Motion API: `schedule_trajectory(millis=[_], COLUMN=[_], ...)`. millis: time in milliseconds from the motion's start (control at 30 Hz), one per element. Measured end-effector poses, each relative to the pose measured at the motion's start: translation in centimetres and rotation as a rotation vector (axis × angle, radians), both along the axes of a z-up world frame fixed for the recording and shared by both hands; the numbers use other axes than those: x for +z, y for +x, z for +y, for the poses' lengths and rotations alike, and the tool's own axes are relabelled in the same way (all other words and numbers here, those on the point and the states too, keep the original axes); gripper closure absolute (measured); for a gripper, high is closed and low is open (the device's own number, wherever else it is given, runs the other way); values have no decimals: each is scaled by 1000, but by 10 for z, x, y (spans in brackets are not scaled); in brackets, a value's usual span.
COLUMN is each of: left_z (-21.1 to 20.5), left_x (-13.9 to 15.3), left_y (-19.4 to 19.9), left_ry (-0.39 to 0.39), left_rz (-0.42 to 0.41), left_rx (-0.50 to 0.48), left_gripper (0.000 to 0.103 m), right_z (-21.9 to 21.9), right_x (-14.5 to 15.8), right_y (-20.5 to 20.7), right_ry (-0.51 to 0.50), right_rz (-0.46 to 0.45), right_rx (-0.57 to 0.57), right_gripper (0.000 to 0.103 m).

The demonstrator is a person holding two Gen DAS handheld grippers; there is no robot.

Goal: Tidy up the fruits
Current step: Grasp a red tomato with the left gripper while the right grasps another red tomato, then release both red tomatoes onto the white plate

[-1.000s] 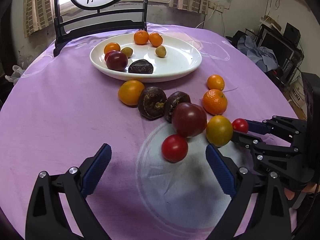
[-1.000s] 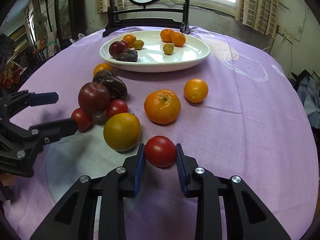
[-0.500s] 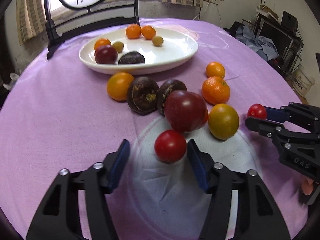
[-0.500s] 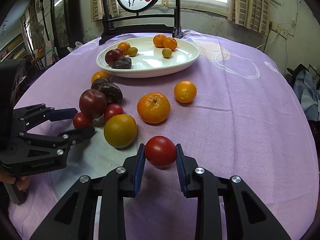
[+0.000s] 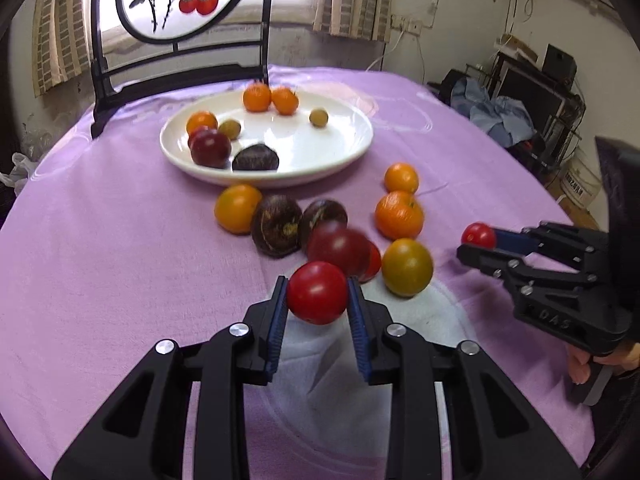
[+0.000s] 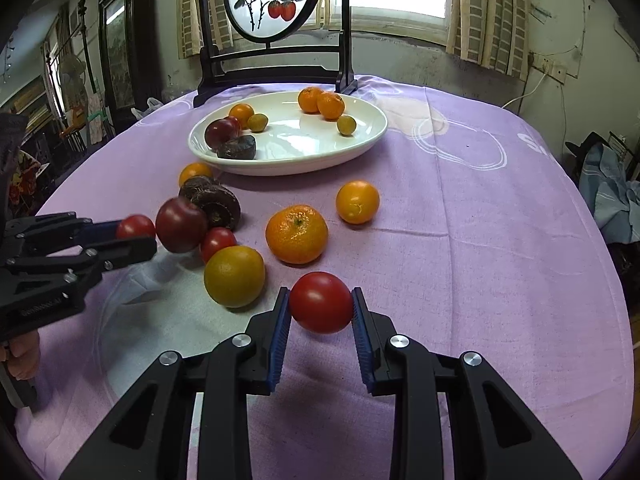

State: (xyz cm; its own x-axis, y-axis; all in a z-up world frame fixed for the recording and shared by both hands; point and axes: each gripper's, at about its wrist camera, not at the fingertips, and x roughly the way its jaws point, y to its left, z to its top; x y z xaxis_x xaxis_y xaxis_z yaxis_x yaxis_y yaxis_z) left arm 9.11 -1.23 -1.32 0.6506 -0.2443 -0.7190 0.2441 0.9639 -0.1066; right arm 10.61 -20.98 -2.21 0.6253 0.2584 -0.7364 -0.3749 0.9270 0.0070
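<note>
"On the white plate [image 5: 352, 148] what is already put away?"

"A few little oranges, a dark plum and some small green fruits sit in it. Lots more fruit is left on the purple counter [image 5: 100, 240], like the big orange [image 5: 399, 215] and the yellow tomato [image 5: 407, 267]."

"What is the left hand-held gripper [image 5: 317, 296] doing?"

"It has just squeezed shut on a red tomato [image 5: 317, 293], close to the pile."

"And the right hand-held gripper [image 6: 320, 308]?"

"It grips another red tomato [image 6: 321, 302] just above the cloth. I think both tomatoes go to the plate next, so the job is maybe half done."
</note>
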Motion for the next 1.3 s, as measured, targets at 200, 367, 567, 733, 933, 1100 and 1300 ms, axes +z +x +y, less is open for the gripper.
schedule_trajectory(millis=[200,367,567,733,933,1100,1300], left_z=[6,11,18,11,7,4,3], left_x=[8,2,7,25,42,34,15], left_y=[1,7,18,42,99,153,187], left_ry=[-22,-21,-80,-22,18,57,53], left_rz=[-17,3,61,44,26,55,104], left_rx=[18,43,53,32,56,92,123], left_gripper=[74,74,74,74,74,75,68], right_z=[0,2,-3,6,32,48,63], right_x=[4,5,18,41,53,41,18], right_y=[-3,-5,-4,9,53,103,142], right_ry=[19,19,69,74,39,45,34], right_rz=[-17,-22,-53,-93,-117,-66,17], right_rx=[9,19,-6,28,73,40,33], right_gripper=[72,72,73,73,73,73,71])
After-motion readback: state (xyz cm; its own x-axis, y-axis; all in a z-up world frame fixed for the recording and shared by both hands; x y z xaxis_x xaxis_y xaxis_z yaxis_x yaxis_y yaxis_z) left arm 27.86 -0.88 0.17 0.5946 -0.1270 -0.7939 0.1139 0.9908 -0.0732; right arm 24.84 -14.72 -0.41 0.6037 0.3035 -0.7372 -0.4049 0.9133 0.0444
